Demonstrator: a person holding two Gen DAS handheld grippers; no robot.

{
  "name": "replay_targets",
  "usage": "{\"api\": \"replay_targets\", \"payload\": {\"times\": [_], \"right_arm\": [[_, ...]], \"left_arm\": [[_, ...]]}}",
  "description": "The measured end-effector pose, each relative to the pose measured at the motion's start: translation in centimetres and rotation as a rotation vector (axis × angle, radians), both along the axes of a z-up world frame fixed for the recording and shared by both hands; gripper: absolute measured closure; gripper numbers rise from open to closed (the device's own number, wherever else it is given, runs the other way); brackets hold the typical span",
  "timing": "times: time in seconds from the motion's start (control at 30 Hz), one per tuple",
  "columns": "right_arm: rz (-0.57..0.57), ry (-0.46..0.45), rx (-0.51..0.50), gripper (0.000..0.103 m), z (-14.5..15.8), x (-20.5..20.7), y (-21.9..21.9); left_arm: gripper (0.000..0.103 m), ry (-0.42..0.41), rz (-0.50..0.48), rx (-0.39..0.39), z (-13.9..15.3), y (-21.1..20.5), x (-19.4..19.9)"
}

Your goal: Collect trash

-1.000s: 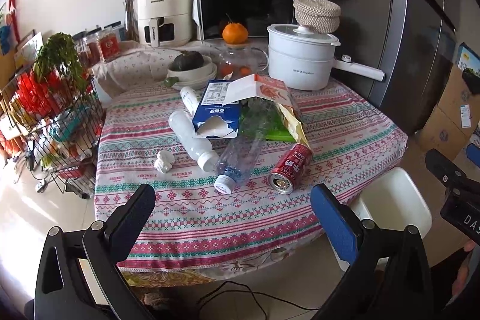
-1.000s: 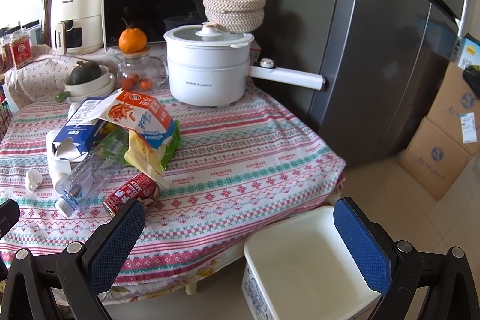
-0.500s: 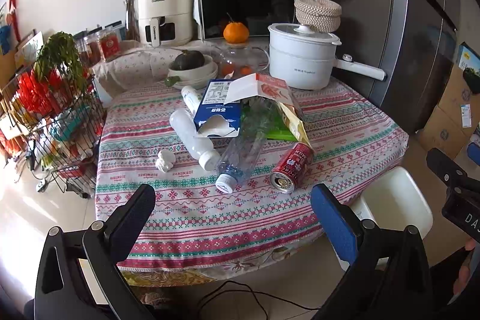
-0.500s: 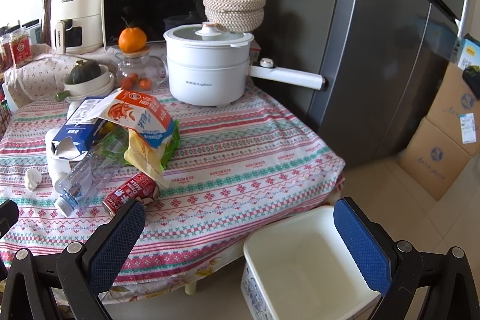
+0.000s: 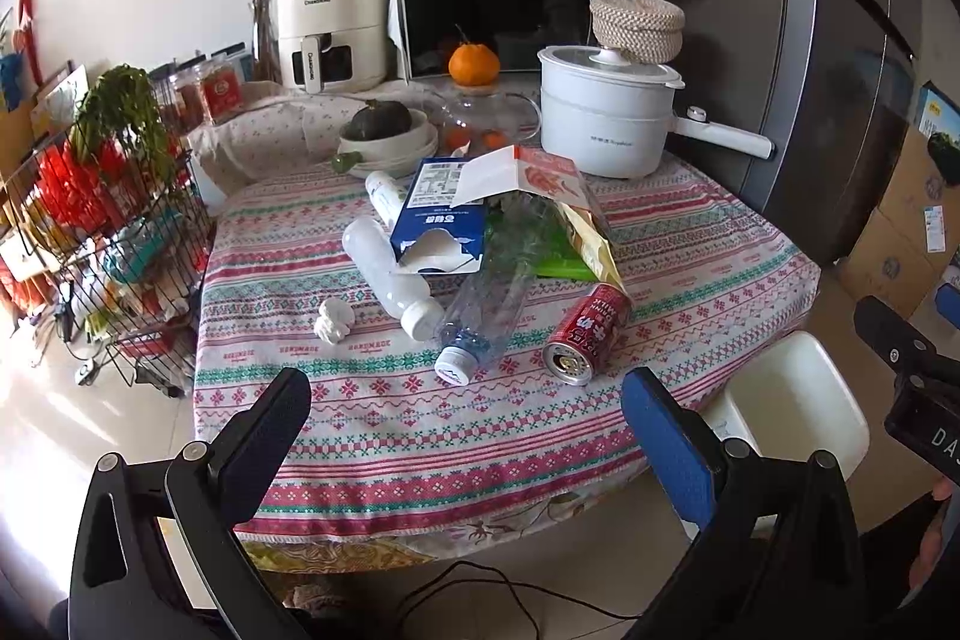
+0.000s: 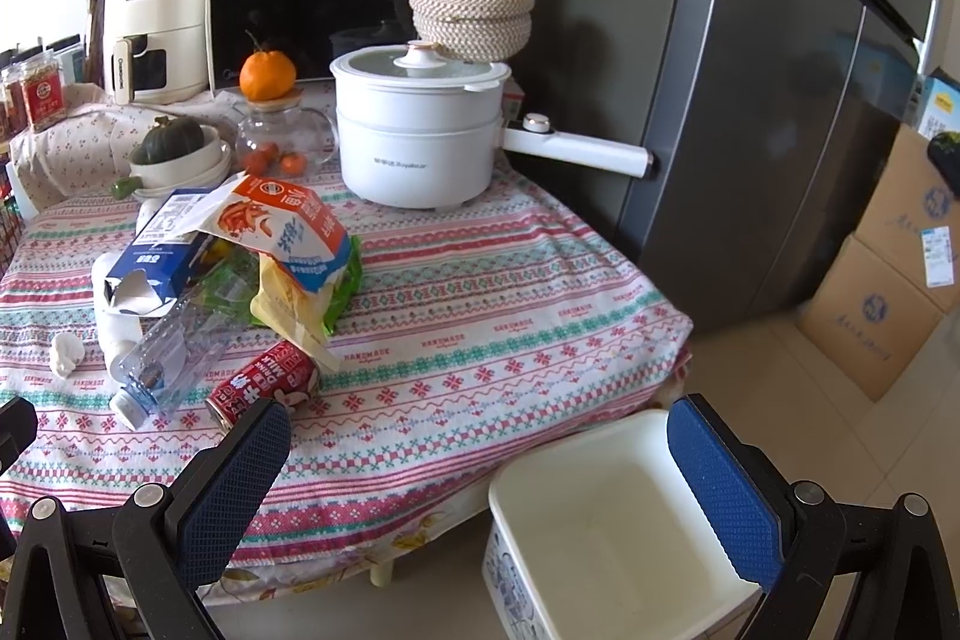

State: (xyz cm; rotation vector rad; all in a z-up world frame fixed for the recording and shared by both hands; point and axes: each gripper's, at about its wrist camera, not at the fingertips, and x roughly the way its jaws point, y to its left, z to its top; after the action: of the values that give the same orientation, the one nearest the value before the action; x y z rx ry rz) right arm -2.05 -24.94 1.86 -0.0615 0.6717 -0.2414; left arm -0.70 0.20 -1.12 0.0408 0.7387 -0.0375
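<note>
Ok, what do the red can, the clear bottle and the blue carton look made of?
Red can: likely thin metal, with a shiny silver end rim. Clear bottle: thin transparent plastic, crumpled, white cap. Blue carton: printed paperboard, apparently, torn open at a white-edged flap.

Near strip of tablecloth [image 5: 420, 436] bare, open approach. Trash cluster mid-table: can [image 5: 588, 334], clear bottle [image 5: 486, 316], carton [image 5: 438, 226]. Pot [image 6: 420, 142] blocks far side; bin [image 6: 606, 526] beside table edge.

Both wrist views face table [image 5: 420, 436] from near edge (shared: trash pile).
</note>
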Motion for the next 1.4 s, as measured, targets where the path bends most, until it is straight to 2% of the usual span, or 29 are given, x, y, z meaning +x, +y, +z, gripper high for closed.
{"api": "replay_targets", "payload": {"times": [0.6,0.7,0.77,0.9,0.93,1.0,1.13,1.23,1.3,1.4], "right_arm": [[0.0,0.052,-0.027,0.0,-0.4,-0.1,-0.5],[0.029,0.09,-0.036,0.0,-0.9,0.4,-0.6],[0.06,0.137,0.0,0.0,-1.3,1.2,-1.1],[0.126,0.227,0.079,0.0,-2.3,3.4,-1.7],[0.14,0.253,0.104,0.0,-2.7,4.1,-1.7],[0.172,0.308,0.156,0.0,-3.5,5.7,-1.7],[0.211,0.401,0.21,0.0,-5.4,8.9,-1.4],[0.213,0.445,0.282,0.0,-6.9,11.2,-1.8],[0.189,0.48,0.35,0.0,-8.1,12.4,-2.2],[0.172,0.537,0.47,0.0,-9.4,14.0,-2.5]], "left_arm": [[0.0,0.011,0.018,0.033,-0.1,0.5,-0.2],[0.0,0.024,0.017,0.064,-0.6,0.4,0.3],[0.0,0.046,-0.009,0.087,-0.9,0.5,1.1],[0.0,0.105,-0.091,0.194,-2.0,0.8,3.4],[0.0,0.128,-0.113,0.196,-2.4,1.0,4.1],[0.0,0.208,-0.152,0.155,-3.3,1.9,6.1],[0.0,0.353,-0.17,-0.011,-5.2,3.5,10.6],[0.006,0.411,-0.2,-0.099,-6.7,3.5,13.5],[0.016,0.451,-0.221,-0.146,-7.4,3.0,15.2],[0.019,0.45,-0.262,-0.158,-7.7,1.6,17.3]]}}
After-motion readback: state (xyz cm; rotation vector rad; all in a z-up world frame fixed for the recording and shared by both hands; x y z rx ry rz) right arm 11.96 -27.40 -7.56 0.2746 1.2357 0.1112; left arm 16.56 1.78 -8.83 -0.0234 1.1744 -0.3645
